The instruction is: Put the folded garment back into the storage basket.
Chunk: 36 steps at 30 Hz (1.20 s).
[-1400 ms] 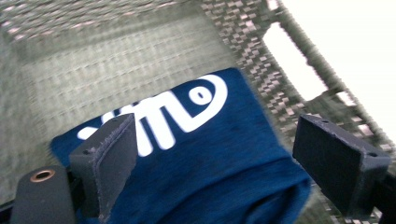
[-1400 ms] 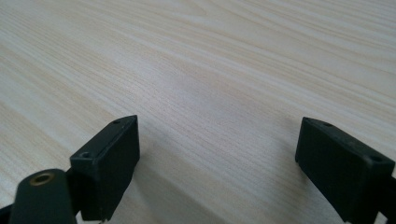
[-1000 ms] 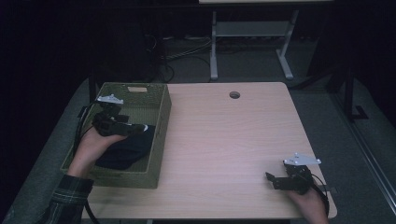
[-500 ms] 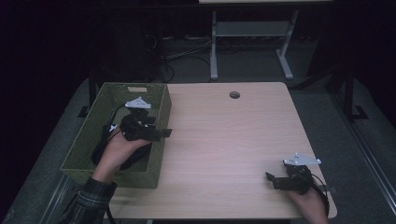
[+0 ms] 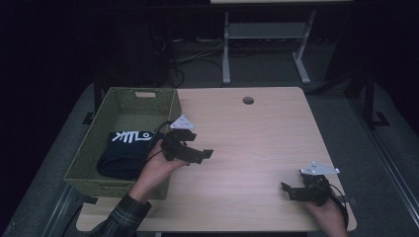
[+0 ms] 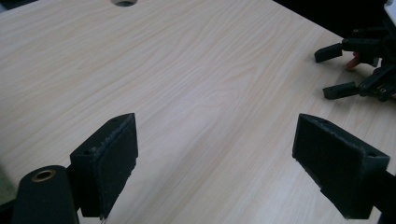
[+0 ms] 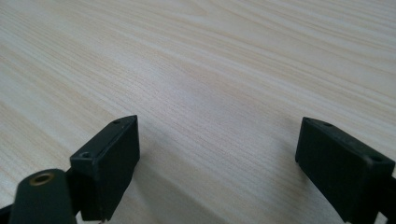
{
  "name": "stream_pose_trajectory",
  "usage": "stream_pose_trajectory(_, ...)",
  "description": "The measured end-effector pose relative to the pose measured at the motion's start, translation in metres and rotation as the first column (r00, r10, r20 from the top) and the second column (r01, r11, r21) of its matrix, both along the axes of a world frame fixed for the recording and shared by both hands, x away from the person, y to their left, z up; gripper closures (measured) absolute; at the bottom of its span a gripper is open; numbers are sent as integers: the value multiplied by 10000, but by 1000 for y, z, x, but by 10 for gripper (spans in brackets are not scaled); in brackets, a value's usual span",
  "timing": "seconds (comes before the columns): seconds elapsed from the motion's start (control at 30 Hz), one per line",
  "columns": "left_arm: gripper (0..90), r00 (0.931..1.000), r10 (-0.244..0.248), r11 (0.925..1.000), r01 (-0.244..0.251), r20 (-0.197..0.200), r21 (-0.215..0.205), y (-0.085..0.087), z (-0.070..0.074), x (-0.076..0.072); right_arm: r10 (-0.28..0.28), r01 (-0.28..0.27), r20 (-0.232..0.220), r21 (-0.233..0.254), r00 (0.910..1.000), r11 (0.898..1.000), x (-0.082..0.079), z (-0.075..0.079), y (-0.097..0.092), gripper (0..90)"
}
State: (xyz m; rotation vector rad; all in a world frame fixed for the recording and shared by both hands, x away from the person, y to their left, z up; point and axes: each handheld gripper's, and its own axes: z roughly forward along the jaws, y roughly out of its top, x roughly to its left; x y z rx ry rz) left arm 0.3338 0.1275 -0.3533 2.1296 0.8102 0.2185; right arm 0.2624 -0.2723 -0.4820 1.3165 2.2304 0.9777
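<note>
Green woven basket [image 5: 163, 106] sits at the left edge of the counter [image 5: 257, 143], and inside it lies one dark folded garment [image 5: 123, 153] with white lettering, resting toward the near end; the far half of the basket looks bare. I hold my left hand-held gripper [image 5: 203, 155] just outside the basket's right wall, over bare wood, jaws spread wide with nothing between them, as its own view confirms [image 6: 215, 154]. My right hand-held gripper [image 5: 286, 190] sits low near the front right corner of the counter, well apart from the basket, jaws likewise wide and empty [image 7: 217, 158]. The risks I judge from here: my left forearm lies across the basket's near right corner, so a careless swing could drag or tip the light basket toward the counter's edge, where it already overhangs a little. The cable trailing from the left hand-held gripper runs toward the basket and could snag the rim or the garment. Reaching for the cloth one-handed could also lift it unevenly and undo the fold
</note>
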Motion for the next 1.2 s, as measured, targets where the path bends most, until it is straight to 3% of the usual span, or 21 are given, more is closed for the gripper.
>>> stream_pose_trajectory(0.17, 139, 9998, -188, 9997, 187, 72, 138, -20, -16, -6, -2, 2, 3, 0, 10000, 10000, 0, 0, 0, 134)
stream_pose_trajectory(0.4, 138, 9989, -402, 9968, 383, 261, 696, -39, -43, -12, 4, -4, -21, -10, 10000, 10000, 0, 0, 0, 134)
stream_pose_trajectory(0.77, 134, 9989, -424, 9914, 399, 178, 1248, -45, -83, -13, 2, -2, -15, -17, 10000, 10000, 0, 0, 0, 134)
stream_pose_trajectory(0.9, 132, 9989, -347, 9884, 295, 319, 1491, -46, -96, -13, 0, 0, -14, -16, 10000, 10000, 0, 0, 0, 133)
stream_pose_trajectory(0.97, 132, 9991, -325, 9862, 273, 287, 1632, -47, -100, -13, 2, -2, -14, -16, 10000, 10000, 0, 0, 0, 134)
stream_pose_trajectory(1.07, 130, 9994, -232, 9770, 175, 244, 2124, -49, -108, -12, 3, -3, -13, -18, 10000, 10000, 0, 0, 0, 134)
stream_pose_trajectory(1.17, 130, 9997, -231, 9751, 199, 117, 2208, -49, -115, -12, 0, 0, -15, -15, 10000, 10000, 0, 0, 0, 134)
stream_pose_trajectory(1.2, 126, 9996, -260, 9780, 233, 107, 2071, -49, -117, -12, 3, -3, -14, -17, 10000, 10000, 0, 0, 0, 133)
